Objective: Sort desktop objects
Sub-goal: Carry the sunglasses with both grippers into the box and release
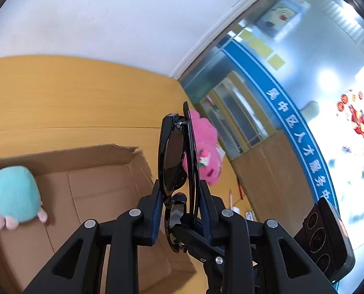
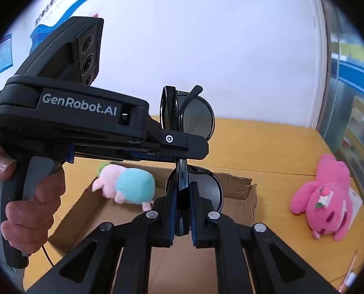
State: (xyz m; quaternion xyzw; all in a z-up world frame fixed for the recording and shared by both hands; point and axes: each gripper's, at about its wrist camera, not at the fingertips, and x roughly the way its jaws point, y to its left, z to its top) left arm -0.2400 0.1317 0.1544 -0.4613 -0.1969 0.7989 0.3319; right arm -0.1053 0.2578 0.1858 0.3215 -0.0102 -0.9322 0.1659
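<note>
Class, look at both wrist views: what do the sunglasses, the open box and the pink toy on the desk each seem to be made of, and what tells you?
Sunglasses: likely glossy black plastic with dark tinted lenses; the frame shows sharp highlights.
Box: brown corrugated cardboard, matte; a torn, ragged flap edge shows.
Pink toy: soft plush fabric, fuzzy and dull, probably stuffed given its rounded limbs.
</note>
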